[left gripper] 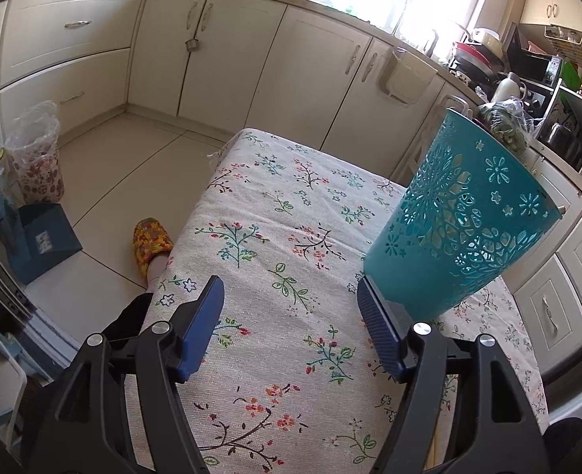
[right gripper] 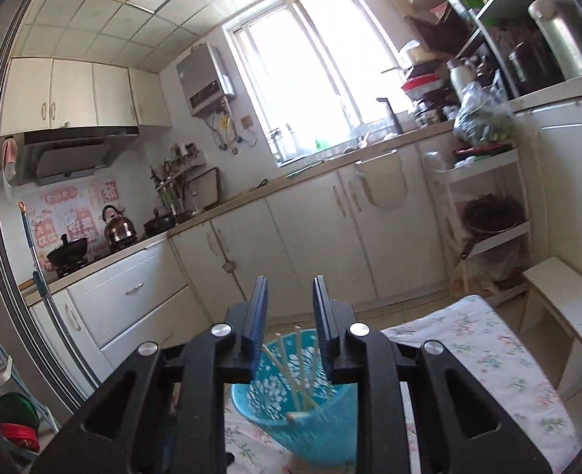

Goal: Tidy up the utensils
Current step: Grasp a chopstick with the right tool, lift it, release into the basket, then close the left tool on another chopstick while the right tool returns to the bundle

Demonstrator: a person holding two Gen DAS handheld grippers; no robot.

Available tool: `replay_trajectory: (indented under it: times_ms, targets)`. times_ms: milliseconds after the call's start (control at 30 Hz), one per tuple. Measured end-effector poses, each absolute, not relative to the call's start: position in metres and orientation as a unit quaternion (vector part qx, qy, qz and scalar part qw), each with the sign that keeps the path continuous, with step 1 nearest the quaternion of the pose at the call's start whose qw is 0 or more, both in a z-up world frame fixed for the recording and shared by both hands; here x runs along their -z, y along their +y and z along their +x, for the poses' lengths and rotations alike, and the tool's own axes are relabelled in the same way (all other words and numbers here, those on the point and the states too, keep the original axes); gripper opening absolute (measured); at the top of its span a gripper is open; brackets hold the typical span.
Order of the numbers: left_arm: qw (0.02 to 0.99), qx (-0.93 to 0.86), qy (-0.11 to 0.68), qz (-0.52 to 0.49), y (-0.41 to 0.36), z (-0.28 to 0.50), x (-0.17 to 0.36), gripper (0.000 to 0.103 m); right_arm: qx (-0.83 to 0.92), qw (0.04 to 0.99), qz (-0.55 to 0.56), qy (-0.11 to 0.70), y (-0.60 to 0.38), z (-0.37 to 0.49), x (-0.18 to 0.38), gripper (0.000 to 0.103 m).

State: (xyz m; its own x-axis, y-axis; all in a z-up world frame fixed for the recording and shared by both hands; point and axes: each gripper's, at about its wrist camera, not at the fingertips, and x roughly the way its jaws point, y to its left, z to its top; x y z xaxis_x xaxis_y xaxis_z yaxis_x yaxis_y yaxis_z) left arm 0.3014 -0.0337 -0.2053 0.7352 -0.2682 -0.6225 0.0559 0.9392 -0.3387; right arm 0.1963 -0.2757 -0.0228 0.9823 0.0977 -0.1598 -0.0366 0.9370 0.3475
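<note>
A teal perforated plastic holder (left gripper: pixel 460 221) stands on the floral tablecloth (left gripper: pixel 275 213), just outside the right finger of my left gripper (left gripper: pixel 292 316). That gripper is open above the cloth with nothing between its blue pads. In the right wrist view the same holder (right gripper: pixel 318 430) sits below my right gripper (right gripper: pixel 291 288), and several pale chopsticks (right gripper: pixel 298 371) lean inside it. The right gripper's pads stand a little apart with nothing between them. From the left wrist view the holder's contents are hidden.
A person's foot in a yellow slipper (left gripper: pixel 152 243) is beside the table's left edge. A lined floral bin (left gripper: pixel 38 154) and a blue box (left gripper: pixel 46 241) stand on the floor. A white stool (right gripper: pixel 567 304) and a shelf rack (right gripper: pixel 484 213) stand beyond the table.
</note>
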Motion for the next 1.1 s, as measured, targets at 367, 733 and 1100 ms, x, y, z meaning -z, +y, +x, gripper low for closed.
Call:
replay_trajectory:
  times_ms: [367,733,1100]
  targets:
    - [0.939,0.065,0.317,-0.119,-0.037,0.28,0.185,0.072,-0.009,0.94,0.146,0.307,-0.253,0.168,0.147,0.027]
    - [0.94,0.058,0.318,-0.108,-0.032,0.27,0.188,0.076,-0.035,0.905,0.116,0.409,-0.23,0.203,0.196,0.022]
    - [0.933,0.061,0.334,-0.122,-0.027,0.276,0.196,0.079,-0.016,0.896,0.098,0.433,-0.222,0.231,0.206,0.019]
